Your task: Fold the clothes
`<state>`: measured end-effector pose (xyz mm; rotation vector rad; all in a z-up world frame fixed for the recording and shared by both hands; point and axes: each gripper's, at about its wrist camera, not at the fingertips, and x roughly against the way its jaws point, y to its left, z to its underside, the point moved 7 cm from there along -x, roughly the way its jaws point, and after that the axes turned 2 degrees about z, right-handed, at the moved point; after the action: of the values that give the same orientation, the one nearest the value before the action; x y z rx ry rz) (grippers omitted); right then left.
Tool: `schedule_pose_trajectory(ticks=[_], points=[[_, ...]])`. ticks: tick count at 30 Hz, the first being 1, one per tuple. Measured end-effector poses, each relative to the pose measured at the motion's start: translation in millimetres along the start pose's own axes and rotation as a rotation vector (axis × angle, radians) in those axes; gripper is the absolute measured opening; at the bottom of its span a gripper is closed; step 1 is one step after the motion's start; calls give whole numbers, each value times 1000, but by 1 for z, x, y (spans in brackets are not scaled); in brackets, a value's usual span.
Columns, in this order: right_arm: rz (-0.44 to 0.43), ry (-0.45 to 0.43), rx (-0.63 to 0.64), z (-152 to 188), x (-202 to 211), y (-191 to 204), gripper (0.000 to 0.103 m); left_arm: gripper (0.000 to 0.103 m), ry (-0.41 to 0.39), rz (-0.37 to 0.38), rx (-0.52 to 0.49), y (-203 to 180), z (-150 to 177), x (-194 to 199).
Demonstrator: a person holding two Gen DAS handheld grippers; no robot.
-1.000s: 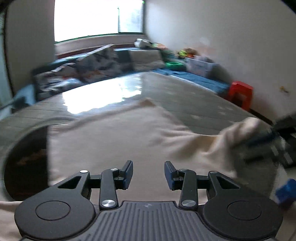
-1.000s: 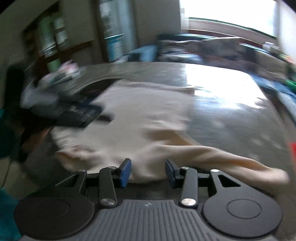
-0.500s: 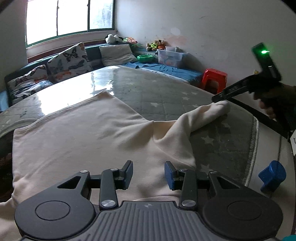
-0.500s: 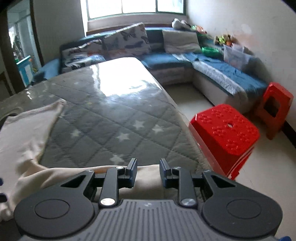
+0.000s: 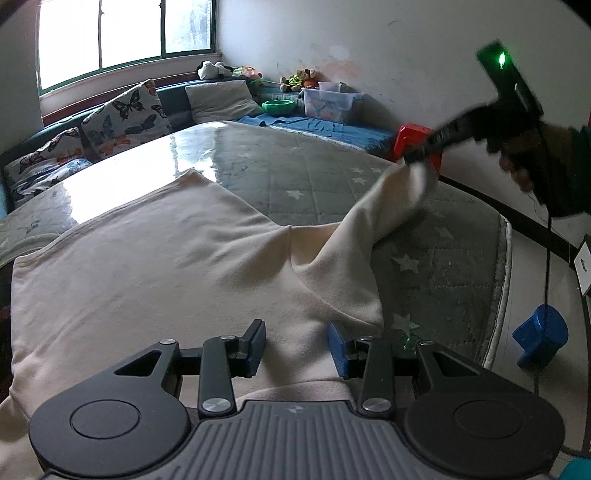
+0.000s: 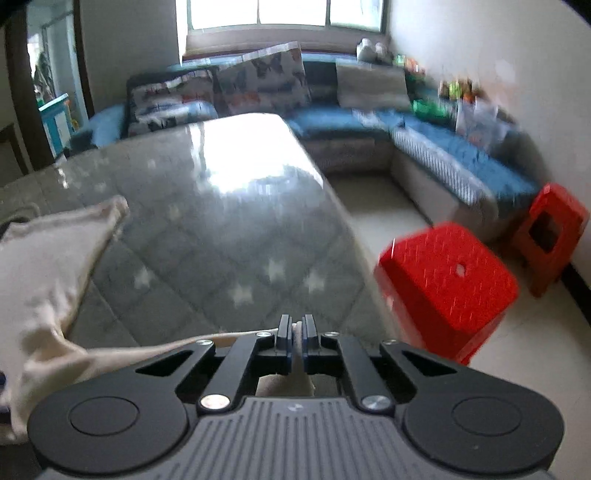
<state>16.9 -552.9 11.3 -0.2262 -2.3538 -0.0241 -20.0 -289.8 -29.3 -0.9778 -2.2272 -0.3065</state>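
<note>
Window (image 5: 125, 33) daylight, mattress (image 6: 236, 177) glare, fisheye edges, blurred right view

The left wrist view looks low across the cream sweatshirt (image 5: 177, 258) toward the window. The right wrist view, somewhat blurred, apparently faces likewise; both share the quilted mattress (image 5: 314, 173) and red stool (image 6: 443, 284).

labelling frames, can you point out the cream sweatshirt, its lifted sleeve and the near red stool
cream sweatshirt (image 5: 155, 266): left wrist view, flat middle of the body.
lifted sleeve (image 5: 384, 206): left wrist view, mid-sleeve below the cuff.
near red stool (image 6: 443, 277): right wrist view, its perforated top.
</note>
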Motion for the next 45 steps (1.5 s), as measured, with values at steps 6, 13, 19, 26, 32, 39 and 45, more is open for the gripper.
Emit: schedule_pose_trajectory(ticks=[6, 13, 19, 26, 32, 39, 45], points=[[-54, -274, -39, -25, 55, -9, 4, 44, -6, 1, -19, -3, 2, -1], [103, -101, -103, 46, 42, -56, 9, 46, -1, 15, -41, -5, 4, -2], [-57, -40, -230, 57, 45, -39, 10, 48, 3, 17, -44, -3, 3, -4], [-212, 28, -239, 39, 18, 12, 17, 49, 3, 8, -46, -5, 3, -5], [-262, 115, -369, 36, -5, 19, 22, 51, -4, 12, -41, -4, 4, -6], [-262, 99, -400, 25, -8, 25, 6, 53, -12, 14, -40, -4, 5, -5], [-274, -14, -337, 5, 8, 36, 2, 54, -15, 14, -44, -6, 5, -5]])
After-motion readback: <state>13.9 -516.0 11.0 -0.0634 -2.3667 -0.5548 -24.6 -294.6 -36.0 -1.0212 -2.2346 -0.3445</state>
